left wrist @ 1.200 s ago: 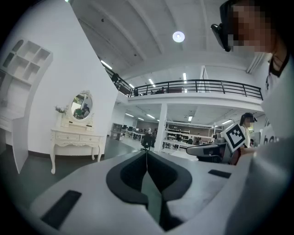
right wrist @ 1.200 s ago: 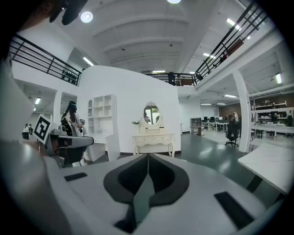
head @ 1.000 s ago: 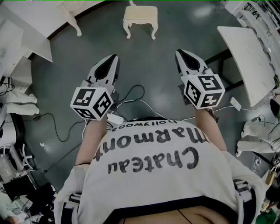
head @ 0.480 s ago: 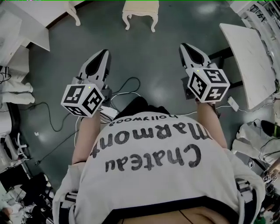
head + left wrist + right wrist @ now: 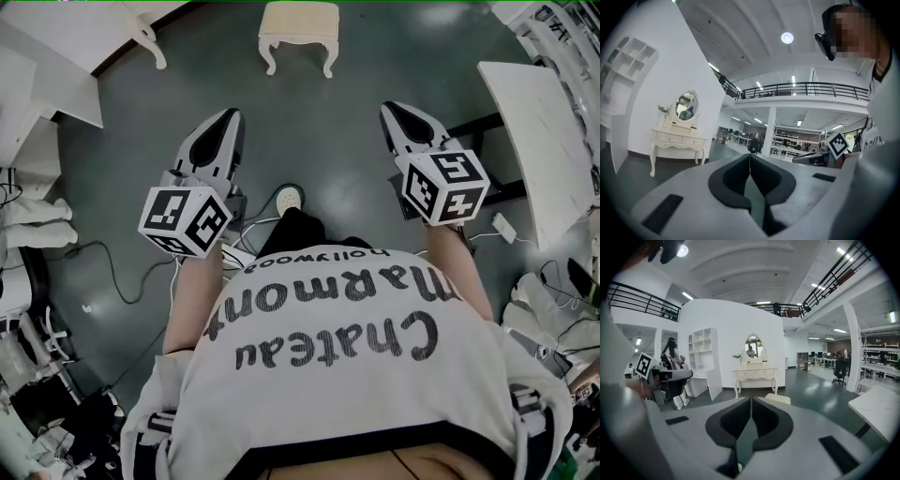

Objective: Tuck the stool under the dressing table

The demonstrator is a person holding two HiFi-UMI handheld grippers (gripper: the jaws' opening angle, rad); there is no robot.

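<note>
Both tongs are closed tight and hold nothing. The left tongs (image 5: 228, 120) and right tongs (image 5: 394, 112) hang over the bare floor (image 5: 319, 131), well short of the stool (image 5: 299, 21). The stool stands on the floor out in front of the dressing table (image 5: 754, 373), not yet under it. Cables (image 5: 253, 223) lie on the floor by the person's feet and could snag a step. Closed tongs cannot grip the seat, and a crooked push would likely jam a stool leg against the dressing table's leg.
</note>
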